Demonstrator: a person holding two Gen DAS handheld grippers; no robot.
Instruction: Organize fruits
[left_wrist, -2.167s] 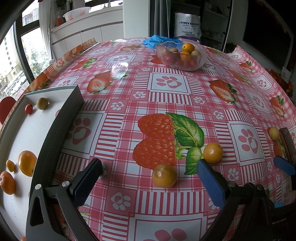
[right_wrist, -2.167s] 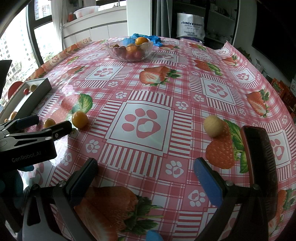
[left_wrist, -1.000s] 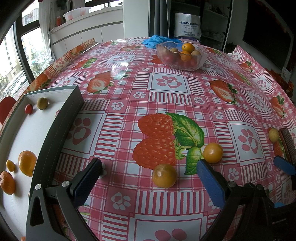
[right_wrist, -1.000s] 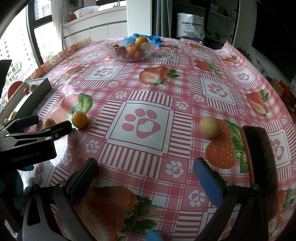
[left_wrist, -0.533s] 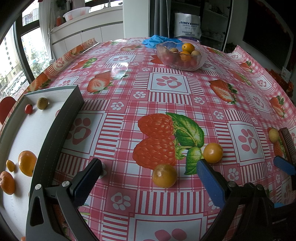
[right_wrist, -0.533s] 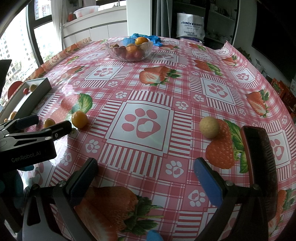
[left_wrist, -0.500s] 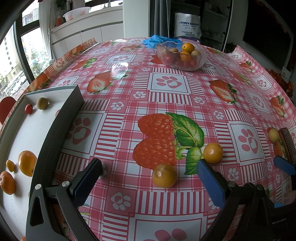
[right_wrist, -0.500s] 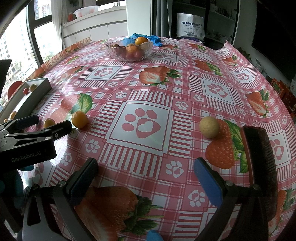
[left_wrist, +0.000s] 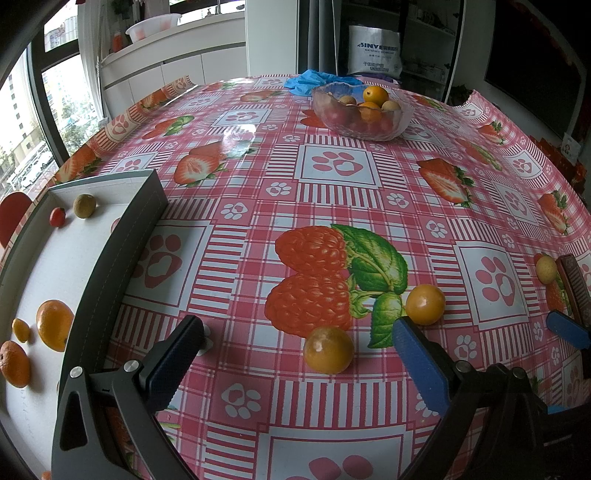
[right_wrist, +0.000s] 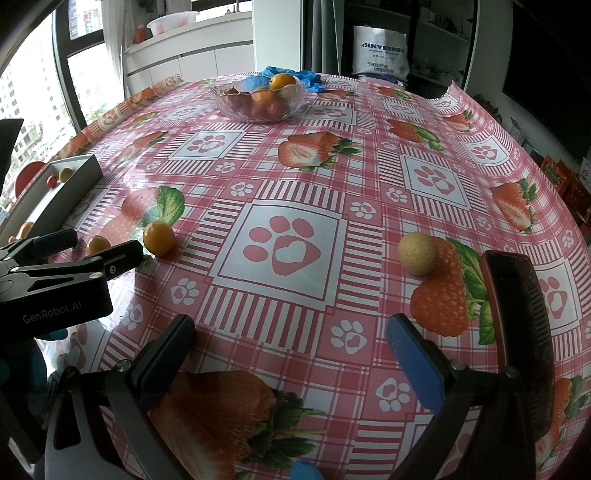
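Your left gripper (left_wrist: 295, 354) sits spread wide around one small round yellow-orange fruit (left_wrist: 328, 350) on the table. Your right gripper (right_wrist: 291, 350) gapes empty; a pale yellow round fruit (right_wrist: 418, 253) lies ahead.

Two round orange-yellow fruits are lying loose on the table: the nearer fruit (left_wrist: 328, 349) is sitting just below a printed raspberry, and the second fruit (left_wrist: 424, 304) is resting just beside it to the right. A pale yellow fruit (right_wrist: 418, 253) is lying well apart from them. A glass bowl (left_wrist: 360, 110) at the far end is holding oranges and red fruits. A grey tray (left_wrist: 125, 236) is holding an orange (left_wrist: 54, 325), a cherry tomato (left_wrist: 57, 216) and a brownish fruit (left_wrist: 84, 206).
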